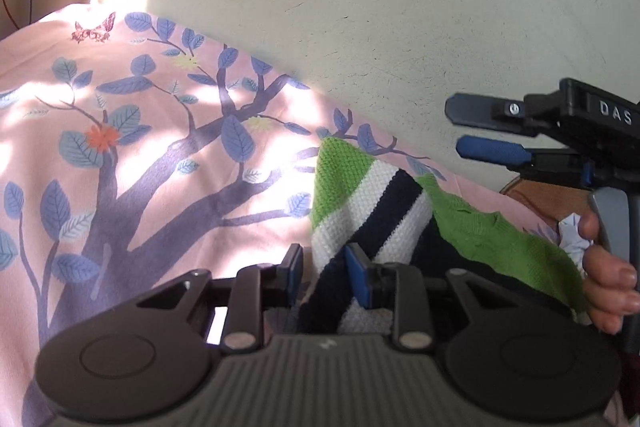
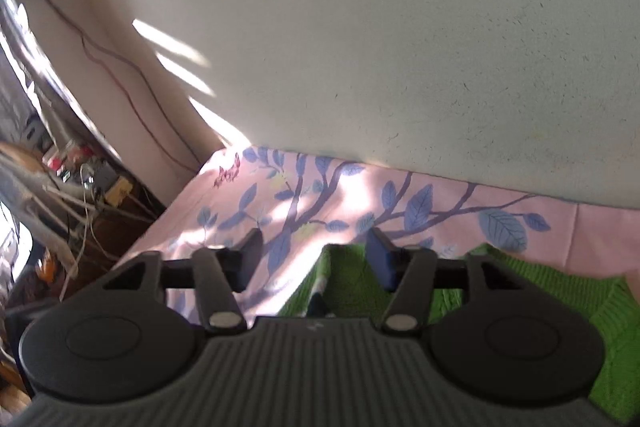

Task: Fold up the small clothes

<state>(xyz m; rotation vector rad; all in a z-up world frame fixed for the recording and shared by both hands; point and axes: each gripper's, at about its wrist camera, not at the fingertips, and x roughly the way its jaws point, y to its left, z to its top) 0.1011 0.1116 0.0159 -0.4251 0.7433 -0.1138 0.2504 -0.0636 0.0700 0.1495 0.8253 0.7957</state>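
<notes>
Left wrist view: left gripper [image 1: 324, 277] jaws pinch the striped cuff of the green knitted garment [image 1: 492, 235] on the pink leaf-print sheet [image 1: 160, 131]. Right wrist view: right gripper [image 2: 316, 259] jaws spread, empty, above the garment's edge.

Knitted garment [image 1: 372, 195]: bright green with white and navy stripes. Bedsheet [image 1: 160, 131]: pale pink, printed with purple tree branches, blue leaves, one orange flower and a dark red butterfly. Wall [image 2: 400, 67]: off-white. Gripper pads [image 1: 360, 283]: blue; gripper bodies black and grey.
</notes>
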